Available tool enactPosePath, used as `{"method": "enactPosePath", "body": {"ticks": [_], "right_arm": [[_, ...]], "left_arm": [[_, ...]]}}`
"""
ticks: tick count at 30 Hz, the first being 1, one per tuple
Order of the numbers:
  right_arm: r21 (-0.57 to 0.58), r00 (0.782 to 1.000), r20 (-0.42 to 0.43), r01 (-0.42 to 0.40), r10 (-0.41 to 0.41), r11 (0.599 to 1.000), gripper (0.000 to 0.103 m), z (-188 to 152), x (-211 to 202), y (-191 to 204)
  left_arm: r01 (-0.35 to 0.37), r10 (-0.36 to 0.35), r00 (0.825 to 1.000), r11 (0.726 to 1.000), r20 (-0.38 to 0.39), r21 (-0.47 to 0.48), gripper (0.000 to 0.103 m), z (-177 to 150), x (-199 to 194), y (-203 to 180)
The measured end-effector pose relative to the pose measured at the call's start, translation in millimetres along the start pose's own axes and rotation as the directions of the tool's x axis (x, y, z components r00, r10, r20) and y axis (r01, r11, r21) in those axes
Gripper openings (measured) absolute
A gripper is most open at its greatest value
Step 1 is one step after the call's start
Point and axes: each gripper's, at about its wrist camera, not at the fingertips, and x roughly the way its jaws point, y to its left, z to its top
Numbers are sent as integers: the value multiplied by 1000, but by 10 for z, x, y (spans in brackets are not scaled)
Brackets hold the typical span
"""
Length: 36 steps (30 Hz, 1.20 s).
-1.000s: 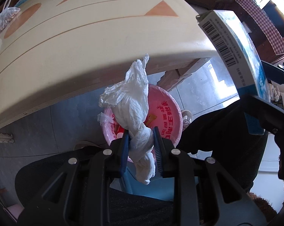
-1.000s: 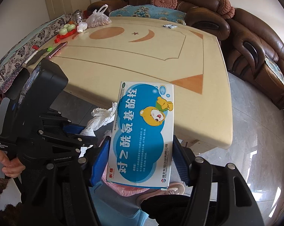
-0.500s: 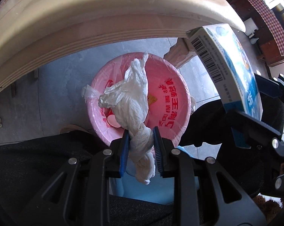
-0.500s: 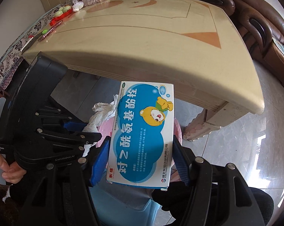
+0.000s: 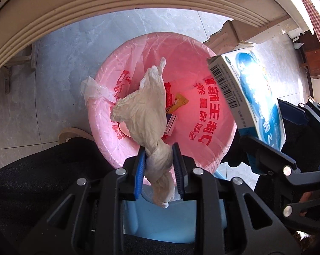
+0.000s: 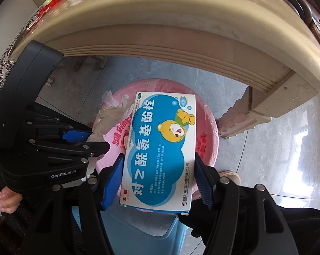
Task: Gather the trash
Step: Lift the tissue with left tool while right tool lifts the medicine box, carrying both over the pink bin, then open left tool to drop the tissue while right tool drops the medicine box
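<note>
My left gripper (image 5: 159, 159) is shut on a twisted white plastic bag (image 5: 146, 114), which hangs over the open mouth of a bin lined with a pink bag (image 5: 213, 144). Some wrappers and a small box (image 5: 171, 124) lie inside the liner. My right gripper (image 6: 159, 167) is shut on a blue and white medicine box (image 6: 160, 148) with a cartoon bear, held above the same pink bin (image 6: 211, 131). In the left wrist view that box (image 5: 251, 97) shows at the right, over the bin's rim. The left gripper (image 6: 83, 136) shows at the left of the right wrist view.
The cream table's edge (image 6: 160, 40) arches over both grippers, with its carved leg (image 6: 240, 119) to the right of the bin. Grey tiled floor (image 5: 60, 59) surrounds the bin. A light blue stool (image 5: 172, 218) and dark trouser legs (image 5: 38, 180) lie close below. A hand (image 6: 2, 195) grips the left handle.
Both grippers have dropped from table-top height to below the table's edge and tipped downward. The pink bin now fills the middle of both views. Both grips are unchanged.
</note>
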Motion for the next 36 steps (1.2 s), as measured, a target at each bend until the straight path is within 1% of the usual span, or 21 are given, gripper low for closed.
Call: {"method": "enactPosePath", "body": {"ticks": [3,7,13,15,17,20,24,27,31,33,34,36], "right_arm": [[15,1000,-25,-8,8,1000,61,37,170,-38],[24,998,-53,-19,20,1000,61,73,374,-79],[34,996,-81,-22,25,999,61,142,603,-140],[32,996,-89,-8,11,999,61,150,676,-160],[50,994,-102,-21,26,999,61,152,736,-200],[54,993,-113,-19,26,998,61,158,810,-228],[46,992,-120,-18,23,999,61,162,833,-206],[61,992,-124,-21,29,998,61,159,832,-222],[60,991,-132,-22,30,998,61,155,827,-224],[59,992,-126,-15,22,998,61,156,819,-224],[54,992,-129,-13,20,998,62,156,817,-217],[53,991,-130,-13,20,999,62,157,818,-203]], "left_arm": [[-1,0,999,1000,-33,-22,25,36,136,61],[5,-7,997,1000,-71,-26,25,88,269,51],[44,-52,993,996,-107,-73,25,195,469,93],[48,-59,991,995,-121,-91,25,225,543,110],[47,-61,989,993,-132,-108,25,247,600,137],[54,-72,987,991,-144,-123,25,280,657,168],[28,-50,985,990,-166,-137,25,322,784,231],[35,-64,981,988,-185,-153,25,336,861,254],[29,-59,982,986,-179,-163,25,362,862,276],[21,-49,985,985,-167,-168,33,373,832,292],[10,-38,987,985,-157,-173,35,366,804,293],[-1,-26,988,985,-153,-172,45,374,794,291]]}}
